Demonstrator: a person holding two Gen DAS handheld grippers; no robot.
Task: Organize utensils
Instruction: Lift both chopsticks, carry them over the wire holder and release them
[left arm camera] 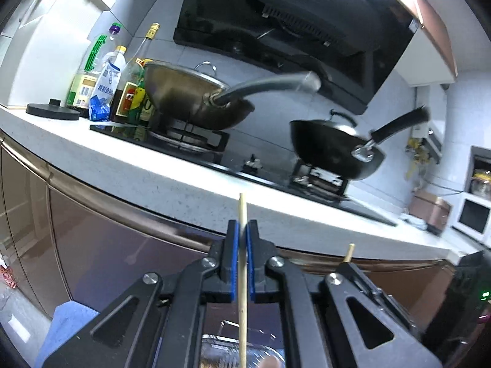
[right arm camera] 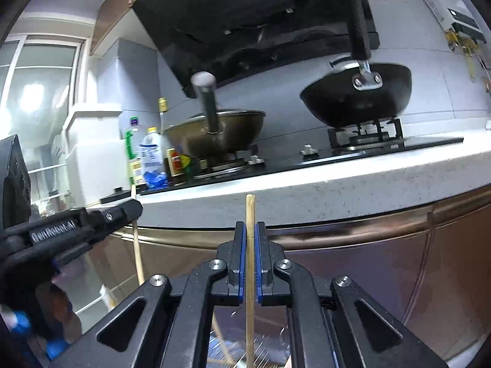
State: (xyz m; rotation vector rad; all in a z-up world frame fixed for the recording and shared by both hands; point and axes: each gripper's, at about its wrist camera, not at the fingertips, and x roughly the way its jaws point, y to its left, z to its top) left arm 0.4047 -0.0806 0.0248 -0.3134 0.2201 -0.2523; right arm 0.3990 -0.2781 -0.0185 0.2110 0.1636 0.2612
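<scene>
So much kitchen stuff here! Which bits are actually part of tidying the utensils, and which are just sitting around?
Part of the job:
- left gripper, shut on a chopstick
- right gripper, shut on a second chopstick

Just sitting around:
- grey-handled wok and black wok on the stove
- bottles and salt bag
- range hood

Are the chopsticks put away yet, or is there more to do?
Not yet. Nothing visibly sorted so far. In hand: the left gripper pinches one chopstick, and the right gripper pinches another chopstick, both upright. Left to do: set each in its place, which isn't visible.
</scene>
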